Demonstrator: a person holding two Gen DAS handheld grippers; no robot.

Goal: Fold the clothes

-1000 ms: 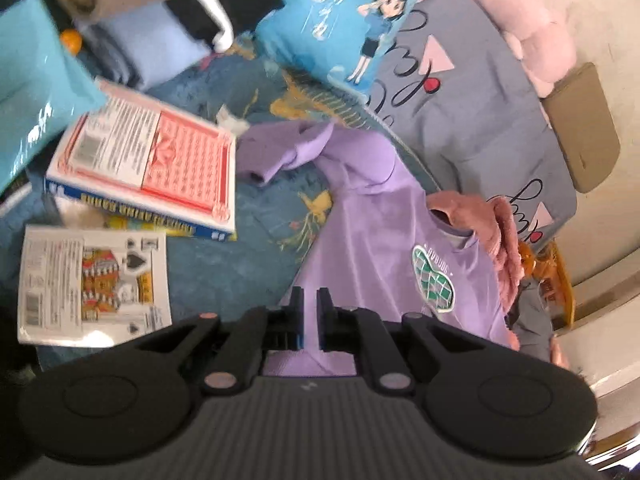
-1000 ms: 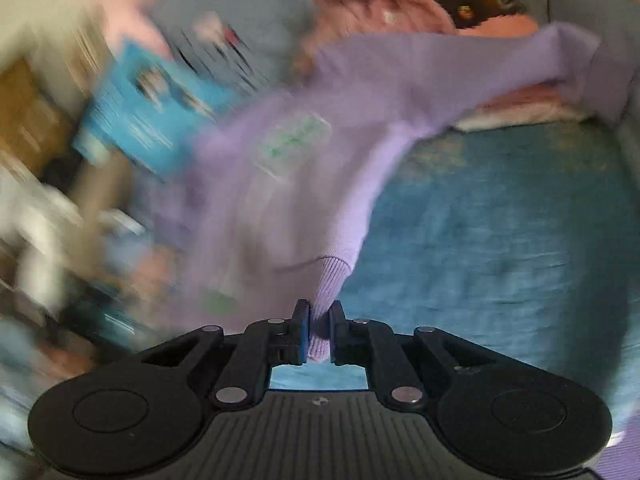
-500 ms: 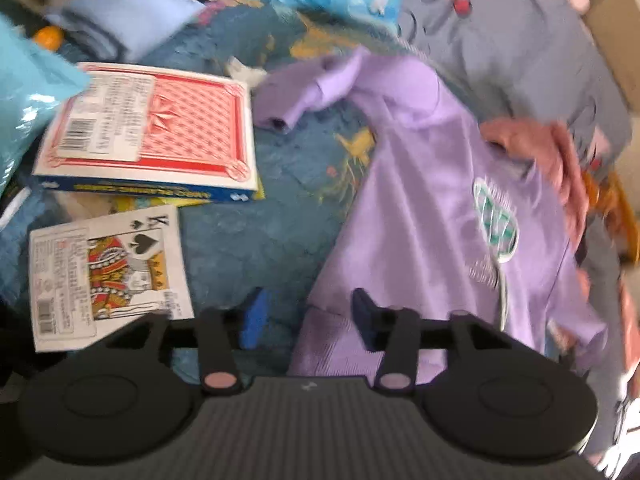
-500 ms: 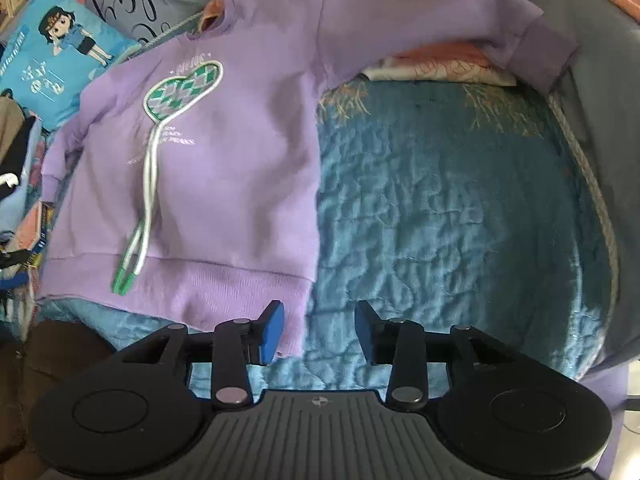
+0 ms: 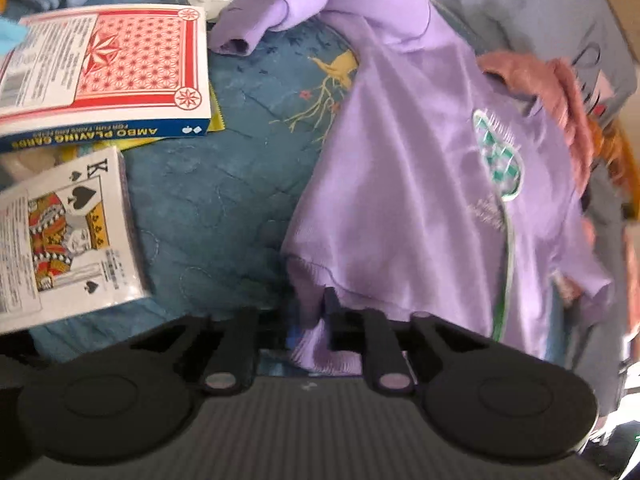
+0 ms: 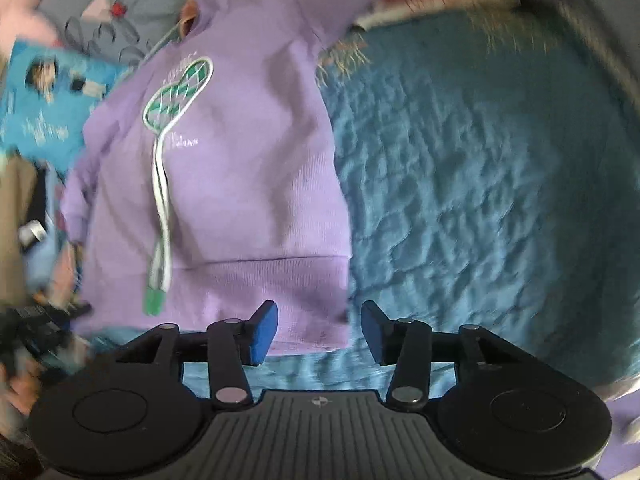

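while the left gripper (image 5: 311,312) pinches the ribbed hem corner of the purple sweatshirt (image 5: 420,200), the right gripper (image 6: 318,330) hangs with jaws apart, the other hem corner between them. the sweatshirt lies face up ahead on the blue quilt (image 6: 480,160). step: laying it flat; next, the right should probably close on the hem.

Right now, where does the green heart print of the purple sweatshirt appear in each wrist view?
Left wrist view: the green heart print is right of centre, upper half, near the pink garment.
Right wrist view: the print is upper left, above its long green-white strings.
Shared landmark: the blue quilt under the sweatshirt.
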